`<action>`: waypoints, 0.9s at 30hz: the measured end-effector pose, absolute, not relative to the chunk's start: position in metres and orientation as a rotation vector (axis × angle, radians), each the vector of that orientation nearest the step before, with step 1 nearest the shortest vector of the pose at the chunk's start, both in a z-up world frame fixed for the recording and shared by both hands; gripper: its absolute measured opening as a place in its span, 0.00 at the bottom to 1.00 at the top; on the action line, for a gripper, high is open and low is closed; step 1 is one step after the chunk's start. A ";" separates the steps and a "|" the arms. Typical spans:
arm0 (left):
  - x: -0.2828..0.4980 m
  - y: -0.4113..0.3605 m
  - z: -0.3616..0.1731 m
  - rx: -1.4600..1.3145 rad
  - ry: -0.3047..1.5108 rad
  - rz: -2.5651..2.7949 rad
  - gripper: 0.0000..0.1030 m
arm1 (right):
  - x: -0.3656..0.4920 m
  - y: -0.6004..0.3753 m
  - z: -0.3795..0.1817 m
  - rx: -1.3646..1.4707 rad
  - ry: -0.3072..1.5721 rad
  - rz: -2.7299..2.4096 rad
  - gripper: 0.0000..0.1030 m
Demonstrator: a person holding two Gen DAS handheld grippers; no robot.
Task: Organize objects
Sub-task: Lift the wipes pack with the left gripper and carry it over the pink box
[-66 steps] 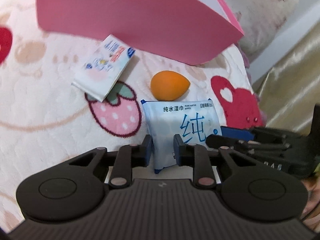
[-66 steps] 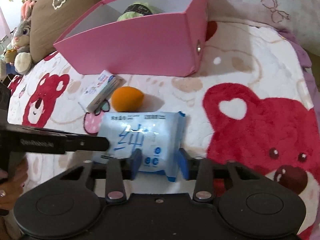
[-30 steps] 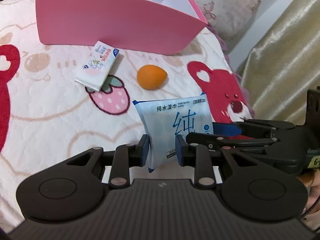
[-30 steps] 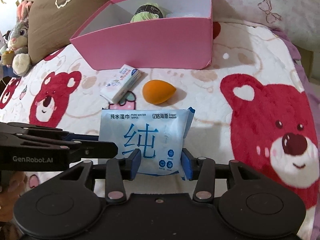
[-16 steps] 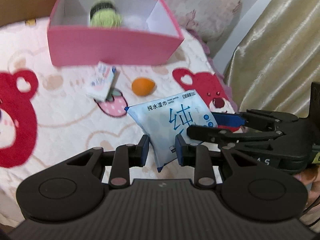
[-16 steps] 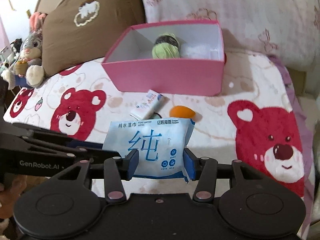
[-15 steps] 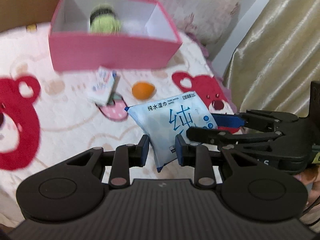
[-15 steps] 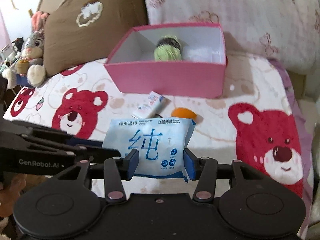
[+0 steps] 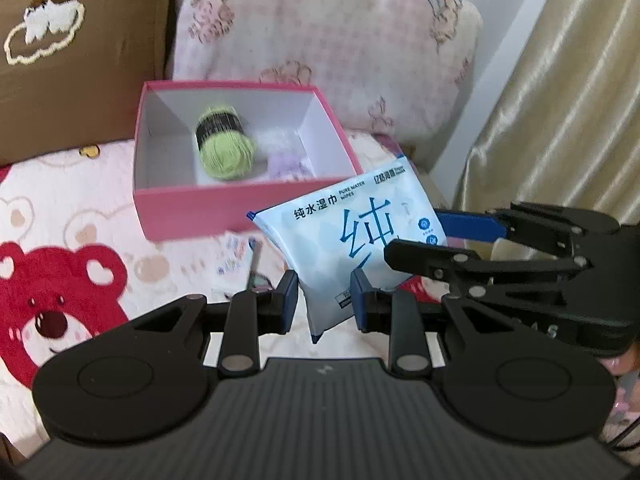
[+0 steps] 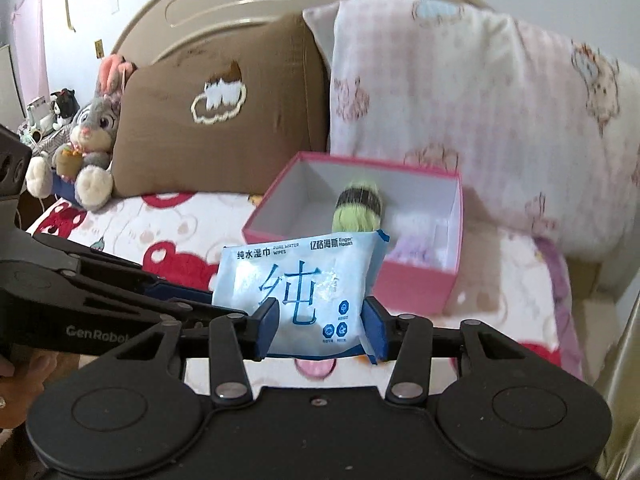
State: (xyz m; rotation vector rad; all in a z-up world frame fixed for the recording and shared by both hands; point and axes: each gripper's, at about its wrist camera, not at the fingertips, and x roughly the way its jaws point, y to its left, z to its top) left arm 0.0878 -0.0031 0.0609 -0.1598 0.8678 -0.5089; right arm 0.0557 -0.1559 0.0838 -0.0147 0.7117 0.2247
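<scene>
carrying the wipes pack [image 9: 352, 236] pinched by both left gripper [image 9: 324, 304] and right gripper [image 10: 320, 328] fingers, hovering at 5 o'clock of the pink box [image 9: 188, 208]; they should level it over the opening before letting go.

**Wipes pack held above the bed, pink box behind**

The right gripper [image 10: 320, 326] is clamping a pale blue plastic pack of wet wipes [image 10: 298, 280] between its blue pads, its jaws having just been closing. The black left gripper [image 10: 132, 300] is reaching in from the left, touching the pack's edge. Behind, an open pink cardboard box [image 10: 412, 282] is sitting on the bear-print blanket [image 10: 172, 220], holding a green yarn ball [image 10: 357, 208].
</scene>
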 end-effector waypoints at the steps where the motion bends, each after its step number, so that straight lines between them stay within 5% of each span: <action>1: 0.092 -0.002 0.065 -0.165 0.856 -0.504 0.25 | 0.058 -0.156 0.086 -0.019 0.705 0.222 0.48; 12: 0.159 0.012 0.090 -0.226 0.744 -0.409 0.25 | 0.120 -0.164 0.105 0.002 0.665 0.244 0.35; 27: 0.267 -0.001 0.014 -0.225 0.846 -0.352 0.25 | 0.238 -0.186 0.021 0.146 0.790 0.231 0.32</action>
